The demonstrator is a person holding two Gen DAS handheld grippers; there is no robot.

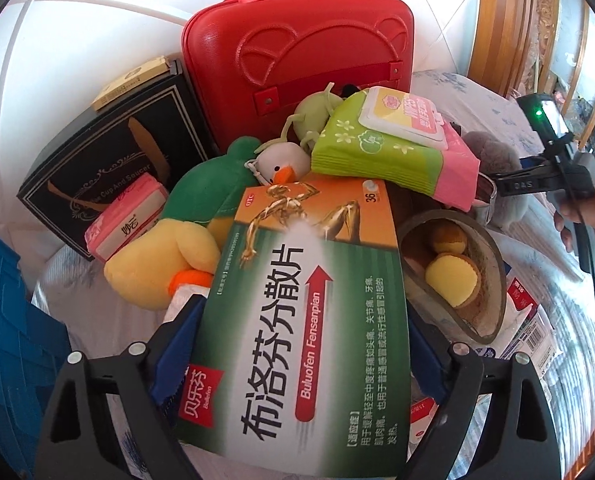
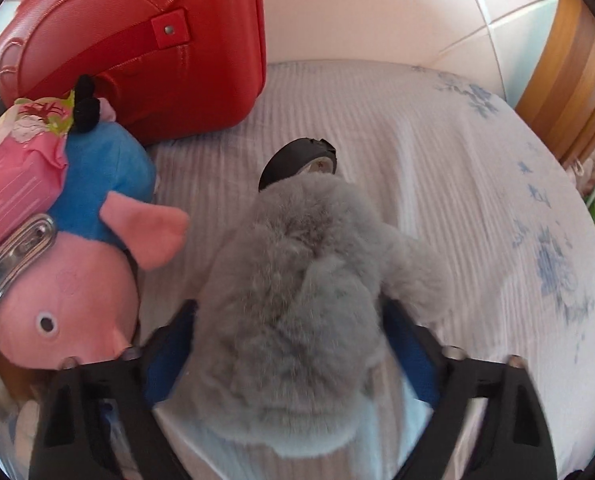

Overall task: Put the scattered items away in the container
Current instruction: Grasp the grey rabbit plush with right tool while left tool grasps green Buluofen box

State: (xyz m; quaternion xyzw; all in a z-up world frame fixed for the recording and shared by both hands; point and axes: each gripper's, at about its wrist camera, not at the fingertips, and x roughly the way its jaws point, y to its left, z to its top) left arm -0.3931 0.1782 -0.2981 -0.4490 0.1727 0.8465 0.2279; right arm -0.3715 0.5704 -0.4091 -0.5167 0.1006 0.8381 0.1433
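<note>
My left gripper (image 1: 297, 344) is clamped on the ibuprofen box (image 1: 301, 312), held above the heap, with the red case (image 1: 297, 48) standing shut at twelve o'clock. My right gripper (image 2: 289, 344) squeezes the grey plush (image 2: 293, 288) over the bed sheet (image 2: 457, 168), the case at eleven o'clock. I judge I should keep both grips firm and carry low, since the box could twist.

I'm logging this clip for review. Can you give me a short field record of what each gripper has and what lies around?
left gripper: jaws shut on ibuprofen box
right gripper: jaws shut on grey plush
surface: bedsheet
behind: red case, upright
pile: wet wipes pack, yellow duck plush
beside grey plush: pig plush
</note>
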